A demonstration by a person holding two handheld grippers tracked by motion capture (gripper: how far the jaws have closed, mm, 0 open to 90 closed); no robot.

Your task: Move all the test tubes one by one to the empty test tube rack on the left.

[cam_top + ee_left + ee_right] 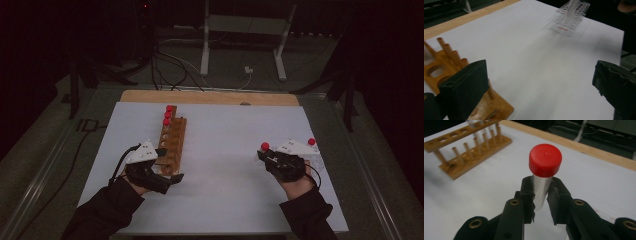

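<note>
While the right gripper [541,195] holds a clear plastic test tube with a red screw cap [545,161], its jaws are clamped on the tube's upper barrel just under the cap, tube roughly upright. In the high view this tube [265,146] sits above the white table sheet [230,150], between the clear acrylic rack [312,157] at the right and the long wooden test-tube rack [173,142] at the left, well apart from the latter.

Left gripper [160,170]: jaws spread wide, nothing between them, resting just beside the near end of the wooden rack. Three red-capped tubes [168,114] already stand at the rack's far end.

Risks, as judged:
- Smooth barrel, narrow pad contact: the tube could slip or swing in the jaws during carry, then meet the hole rim off-axis and jam.
- Misaimed lowering could knock the standing tubes.
- Rack is light; a sideways push could shift it, since the left gripper is not gripping it.
- Dim lighting makes empty holes hard to judge.
</note>
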